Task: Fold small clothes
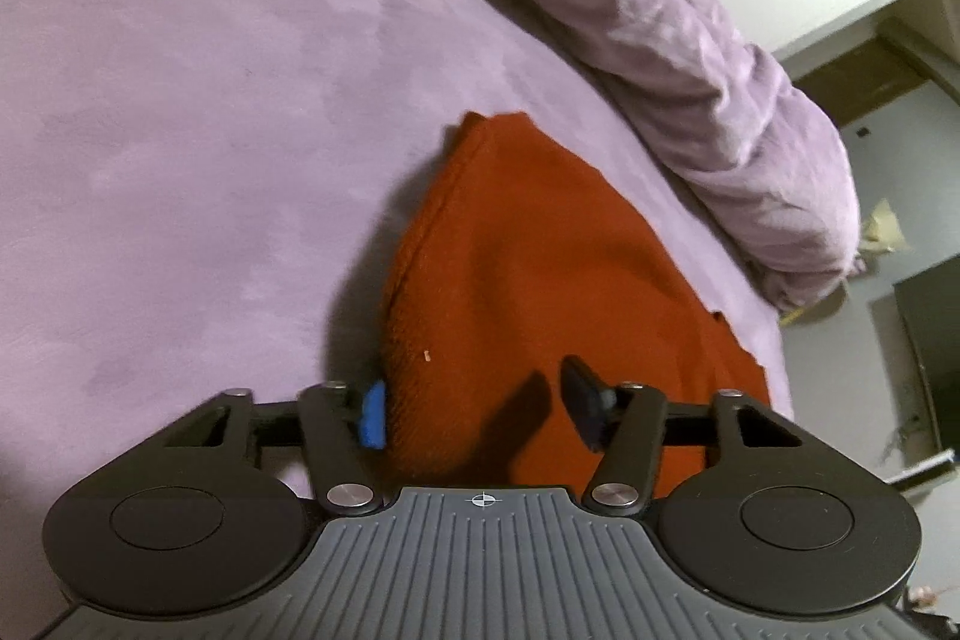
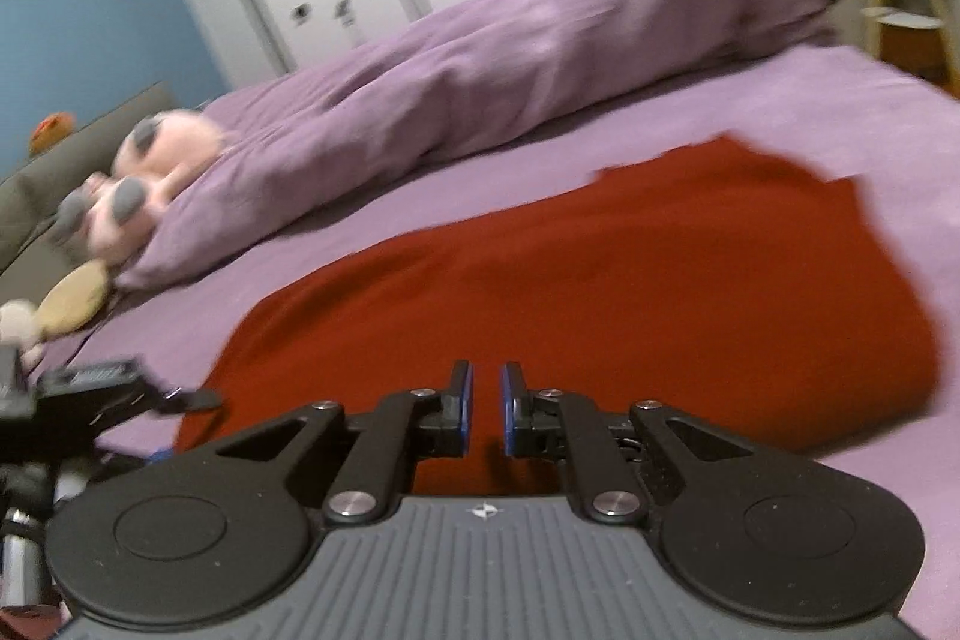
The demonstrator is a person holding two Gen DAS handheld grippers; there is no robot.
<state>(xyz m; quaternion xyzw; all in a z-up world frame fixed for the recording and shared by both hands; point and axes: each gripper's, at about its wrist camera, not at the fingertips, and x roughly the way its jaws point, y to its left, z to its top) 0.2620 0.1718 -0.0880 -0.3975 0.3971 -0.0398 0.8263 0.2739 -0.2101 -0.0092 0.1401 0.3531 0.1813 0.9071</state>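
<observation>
Red garment [image 2: 600, 292] flat on lilac bedsheet [image 1: 180, 100].

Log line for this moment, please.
garment: red, on purple bed | left gripper: open, straddling garment's near edge | right gripper: nearly shut, nothing visible between pads

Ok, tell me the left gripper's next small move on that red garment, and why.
Probably close the left gripper on the red garment's near edge. Its jaws stand apart with that raised edge between them, not yet pinched. The right gripper is nearly shut with nothing between its pads, hovering over the cloth on the purple bedsheet.
</observation>
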